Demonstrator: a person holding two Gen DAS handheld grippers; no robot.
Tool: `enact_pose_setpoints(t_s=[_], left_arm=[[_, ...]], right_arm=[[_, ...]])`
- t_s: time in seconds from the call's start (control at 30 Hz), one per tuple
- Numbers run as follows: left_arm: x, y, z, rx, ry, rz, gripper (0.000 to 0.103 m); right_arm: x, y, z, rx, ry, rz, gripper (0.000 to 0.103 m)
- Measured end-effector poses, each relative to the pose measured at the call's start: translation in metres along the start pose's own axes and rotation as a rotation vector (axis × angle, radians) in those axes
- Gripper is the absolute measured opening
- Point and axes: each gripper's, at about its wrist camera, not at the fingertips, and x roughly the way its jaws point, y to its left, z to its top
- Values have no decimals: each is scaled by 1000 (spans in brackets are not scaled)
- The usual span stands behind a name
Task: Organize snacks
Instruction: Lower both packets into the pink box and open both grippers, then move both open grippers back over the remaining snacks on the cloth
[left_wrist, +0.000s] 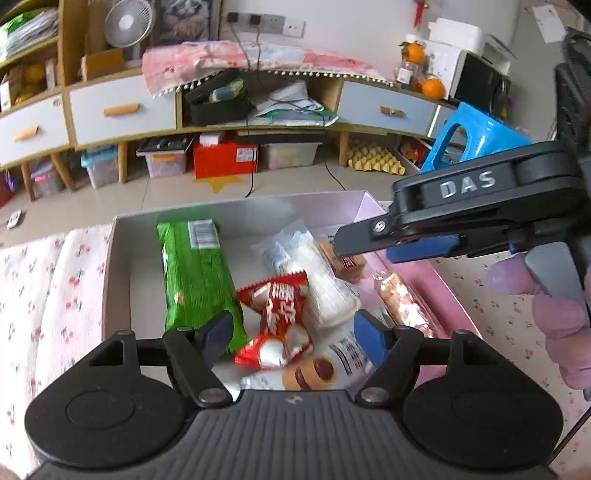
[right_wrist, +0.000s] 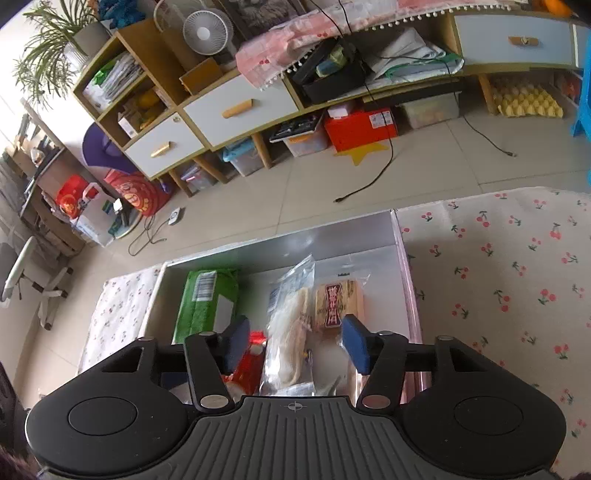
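An open box (left_wrist: 122, 266) with a grey inside and pink outer wall sits on the cherry-print cloth and holds several snacks. Among them are a long green packet (left_wrist: 195, 280), a red packet (left_wrist: 280, 321), a clear-wrapped white snack (left_wrist: 325, 284), a brown biscuit pack (left_wrist: 347, 262) and a pink roll (left_wrist: 399, 299). My left gripper (left_wrist: 293, 338) hangs open over the red packet, pads apart from it. My right gripper (right_wrist: 295, 343) is open above the clear-wrapped snack (right_wrist: 291, 325), beside the brown pack (right_wrist: 338, 302). From the left wrist view the right gripper (left_wrist: 369, 243) reaches in from the right, held by a gloved hand (left_wrist: 561, 325).
The cherry-print cloth (right_wrist: 498, 277) spreads to the right of the box (right_wrist: 332, 236) and also to its left. Beyond the table's far edge lie a tiled floor with a loose cable (right_wrist: 373, 177), a low cabinet (left_wrist: 122, 110) with drawers, and a blue stool (left_wrist: 476, 136).
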Motion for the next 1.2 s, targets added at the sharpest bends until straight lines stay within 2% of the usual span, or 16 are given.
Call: enact_pose_setpoints(t_s=[0.1,0.47,0.83,1.0,1.2], left_arm=[[-11,-3,-3,-11,-5,5,75],[-53,-16,-14,5,-12,48,97],[-79,-39,-35,18,-3,156,102],[-87,-43,-49,-38,28,210,102],[-90,-46,-74,-84,35,253,102]], right_arm=[[-14,5,-5,-13,-8,-1,73],[-72,25,-40,-162,-38,-35,88],[-105,31,-78,-238,-53,-88,91],[-110,32,-99,-219,-29,-138,91],[-112,30,-135,-182,-25,-145,93]])
